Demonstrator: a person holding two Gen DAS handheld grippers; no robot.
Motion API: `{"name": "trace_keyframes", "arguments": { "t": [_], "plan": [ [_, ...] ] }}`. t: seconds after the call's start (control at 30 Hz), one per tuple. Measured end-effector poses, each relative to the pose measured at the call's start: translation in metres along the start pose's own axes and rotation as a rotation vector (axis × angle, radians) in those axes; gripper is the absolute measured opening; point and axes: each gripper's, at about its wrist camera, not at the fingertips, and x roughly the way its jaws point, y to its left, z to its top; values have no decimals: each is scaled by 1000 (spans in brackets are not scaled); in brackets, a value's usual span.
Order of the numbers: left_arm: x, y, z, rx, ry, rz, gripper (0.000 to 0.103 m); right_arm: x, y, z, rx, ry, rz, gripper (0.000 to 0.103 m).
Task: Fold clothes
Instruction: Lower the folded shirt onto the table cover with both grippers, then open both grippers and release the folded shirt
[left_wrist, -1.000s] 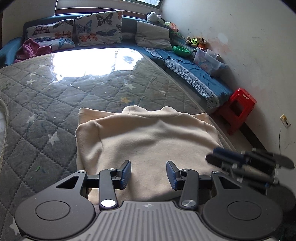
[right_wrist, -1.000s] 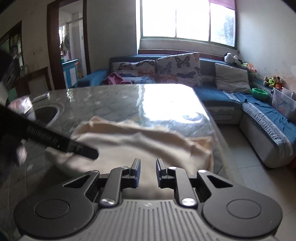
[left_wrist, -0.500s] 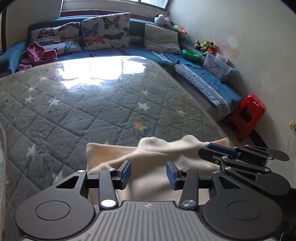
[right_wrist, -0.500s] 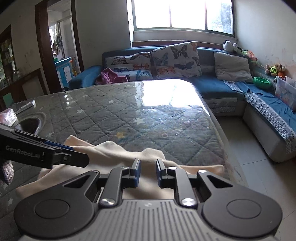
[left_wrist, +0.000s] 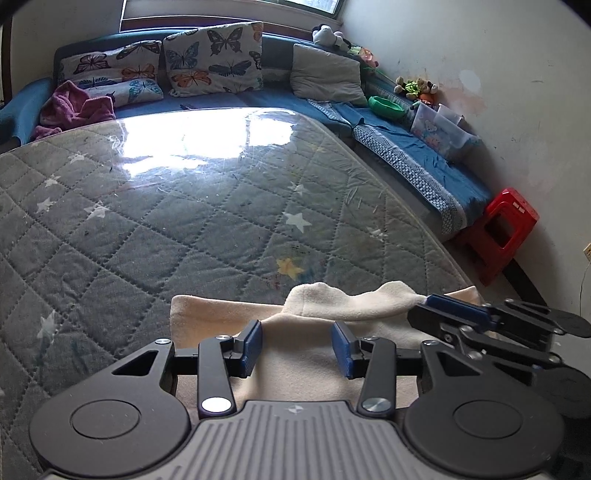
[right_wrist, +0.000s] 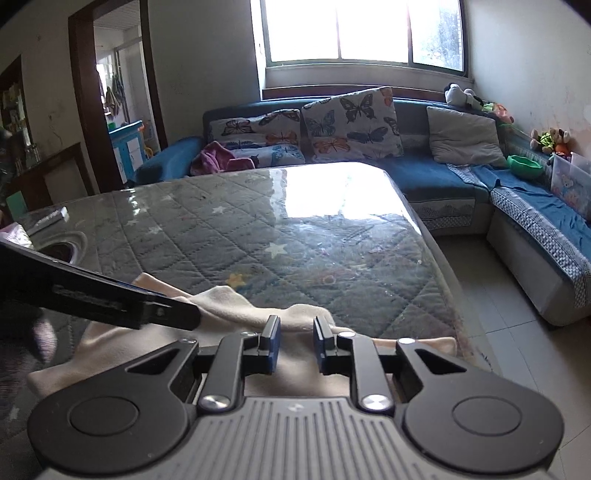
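A cream fleece garment (left_wrist: 303, 350) lies folded at the near edge of a grey quilted table (left_wrist: 184, 229) under a glossy clear cover. Its far edge bunches up in a ridge (left_wrist: 351, 299). My left gripper (left_wrist: 297, 349) is open and empty, hovering over the garment's near part. The right gripper shows in this view at the right (left_wrist: 454, 314), beside the ridge. In the right wrist view the garment (right_wrist: 229, 306) lies below my right gripper (right_wrist: 294, 345), which is open with a narrow gap and holds nothing. The left gripper's finger (right_wrist: 110, 299) crosses in from the left.
A blue corner sofa (right_wrist: 461, 184) with butterfly cushions (right_wrist: 351, 122) and a pink cloth (left_wrist: 74, 107) wraps the table's far and right sides. A red stool (left_wrist: 502, 232) stands on the floor to the right. A recessed bowl (right_wrist: 62, 247) and a remote (right_wrist: 48, 218) sit on the table's left.
Both grippers have drawn back toward the near table edge and tilted up. The garment now shows less in view, its far edge bunched into a ridge. Jaw openings are unchanged.
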Motion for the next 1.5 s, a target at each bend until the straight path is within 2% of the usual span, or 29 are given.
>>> {"name": "trace_keyframes", "arguments": {
  "t": [0.2,0.27,0.3,0.57,0.63,0.7,0.77,0.83,1.07,1.5],
  "plan": [
    [-1,-4,-1,7,-4,5,51,6,4,-7,-17,17,-7,25],
    [-3,-5,-2,15,-6,10,53,4,7,-6,-26,11,-9,34],
    [-5,-5,-3,15,-8,12,55,1,9,-6,-34,7,-11,44],
    [-23,0,-19,2,-21,16,66,-19,18,-12,-27,-16,-34,61],
    [-30,-1,-23,9,-29,26,74,-25,19,-16,-21,-20,-40,68],
    [-38,-1,-29,21,-41,36,76,-30,20,-20,-19,-21,-48,71],
    [-45,0,-35,16,-45,35,80,-37,22,-25,-8,-18,-59,79],
    [-52,1,-42,7,-53,31,89,-44,24,-30,-5,-21,-65,84],
    [-76,4,-66,24,-82,58,102,-64,35,-47,-7,-36,-125,102],
    [-107,15,-106,2,-108,30,103,-93,55,-72,3,-63,-239,103]
  ]
}}
